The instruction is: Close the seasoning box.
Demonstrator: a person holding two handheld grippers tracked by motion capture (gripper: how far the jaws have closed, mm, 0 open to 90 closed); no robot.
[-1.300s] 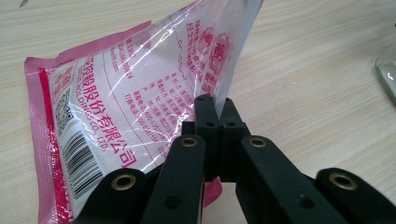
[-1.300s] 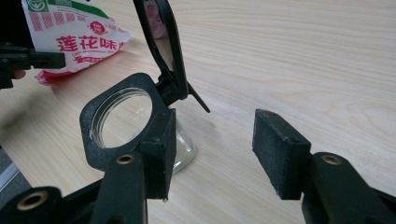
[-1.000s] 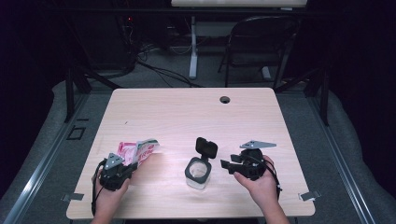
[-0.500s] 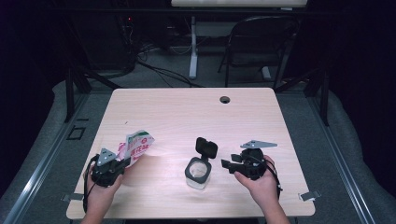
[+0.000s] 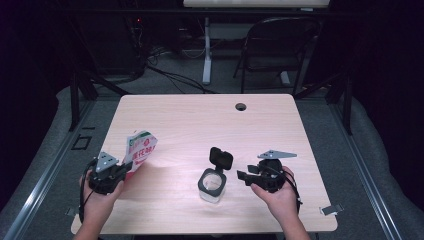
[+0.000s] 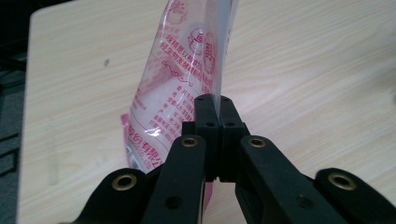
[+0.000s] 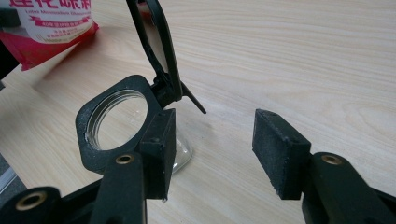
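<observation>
My left gripper (image 5: 131,168) is shut on the edge of a pink and white plastic bag (image 5: 141,148) and holds it tilted up above the table's left front. In the left gripper view the bag (image 6: 180,79) rises from between the closed jaws of that gripper (image 6: 214,103). A clear jar (image 5: 211,185) with a black rim and an upright hinged black lid (image 5: 221,159) stands at the front middle. Just right of the jar, my right gripper (image 5: 244,176) stands open and holds nothing. The right gripper view has the jar (image 7: 119,123) beside the left finger of this gripper (image 7: 215,140).
The wooden table (image 5: 200,120) has a round cable hole (image 5: 241,106) near its far edge. A folding chair (image 5: 280,45) and a desk leg (image 5: 206,50) stand behind the table on the dark floor.
My left gripper has lifted the bag off the table and tilted it upright, drifting left. The right gripper and the jar have stayed in place.
</observation>
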